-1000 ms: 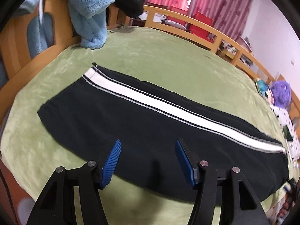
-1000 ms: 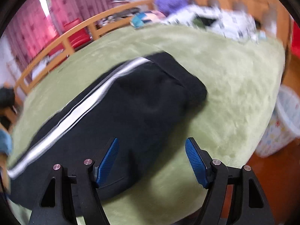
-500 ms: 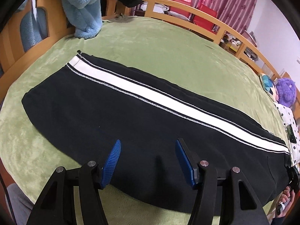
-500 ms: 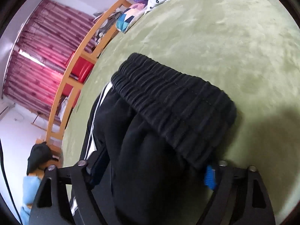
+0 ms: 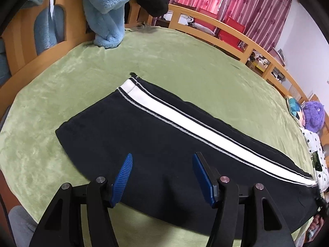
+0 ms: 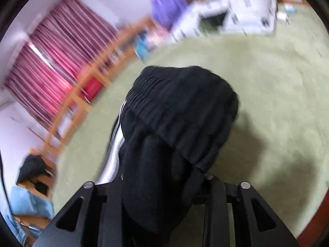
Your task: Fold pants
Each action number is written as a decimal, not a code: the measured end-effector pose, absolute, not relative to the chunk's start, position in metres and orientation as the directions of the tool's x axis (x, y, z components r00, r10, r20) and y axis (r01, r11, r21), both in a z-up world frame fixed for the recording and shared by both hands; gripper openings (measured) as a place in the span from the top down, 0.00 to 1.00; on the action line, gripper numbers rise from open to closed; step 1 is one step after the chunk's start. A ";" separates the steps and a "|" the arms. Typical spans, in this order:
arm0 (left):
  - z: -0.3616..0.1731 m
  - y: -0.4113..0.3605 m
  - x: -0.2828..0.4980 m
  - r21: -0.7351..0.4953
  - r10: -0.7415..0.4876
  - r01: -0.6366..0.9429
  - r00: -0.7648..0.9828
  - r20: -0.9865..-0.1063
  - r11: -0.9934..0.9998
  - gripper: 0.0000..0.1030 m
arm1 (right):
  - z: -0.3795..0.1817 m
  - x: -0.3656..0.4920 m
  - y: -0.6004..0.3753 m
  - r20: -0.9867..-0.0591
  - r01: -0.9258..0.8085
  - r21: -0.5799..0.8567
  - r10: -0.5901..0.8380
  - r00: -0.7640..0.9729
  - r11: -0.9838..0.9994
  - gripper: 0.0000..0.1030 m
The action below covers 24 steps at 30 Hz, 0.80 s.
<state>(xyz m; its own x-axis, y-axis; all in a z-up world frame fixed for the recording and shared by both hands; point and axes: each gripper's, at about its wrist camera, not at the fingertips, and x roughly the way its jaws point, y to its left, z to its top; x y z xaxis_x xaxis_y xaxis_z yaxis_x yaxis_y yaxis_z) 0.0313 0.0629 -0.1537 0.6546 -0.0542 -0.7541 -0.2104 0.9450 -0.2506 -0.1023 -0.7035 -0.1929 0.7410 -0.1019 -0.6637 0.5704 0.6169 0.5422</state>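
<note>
Pants [image 5: 156, 144]: flat on the green bed [image 5: 185, 61], long axis cuff to waistband, white stripe along the far edge.
Right claw [image 6: 162, 185]: just closed, pinching the bunched waistband [image 6: 181, 111].
Left claw [image 5: 162, 177]: spread, empty, above the near edge.
Fold: carry waistband squarely toward cuff [image 5: 131, 86], edges aligned.

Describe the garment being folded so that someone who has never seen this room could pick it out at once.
Start at the green blanket that covers the wooden-railed bed. The pants lie stretched flat across its near side, their elastic waistband bunched up in the right tongs. They are black with a broad white stripe down the leg, unlike the fluffy blue throw draped over the bed frame.
</note>
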 end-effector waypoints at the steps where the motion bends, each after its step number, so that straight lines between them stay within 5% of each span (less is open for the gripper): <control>1: -0.154 0.065 0.034 -0.246 -0.052 -0.211 0.652 -0.756 0.946 0.43 | -0.202 -0.101 -0.706 -0.704 0.591 0.516 -0.085 0.705 0.620 0.61; 5: -0.150 0.075 0.048 -0.209 -0.034 -0.195 0.647 -0.762 0.958 0.43 | -0.209 -0.111 -0.690 -0.771 0.637 0.369 -0.159 0.617 0.677 0.48; 12: -0.143 0.097 0.092 -0.142 0.001 -0.176 0.632 -0.775 0.974 0.43 | -0.162 -0.138 -0.644 -0.746 0.661 0.182 -0.336 0.575 0.728 0.45; 20: -0.147 0.115 0.150 -0.165 -0.034 -0.152 0.628 -0.778 0.974 0.43 | -0.129 -0.037 -0.507 -0.677 0.398 0.156 -0.196 0.709 0.904 0.45; 24: -0.162 0.116 0.176 -0.128 -0.022 -0.134 0.599 -0.801 0.983 0.52 | -0.150 0.014 -0.434 -0.708 0.252 0.159 -0.067 0.703 0.955 0.46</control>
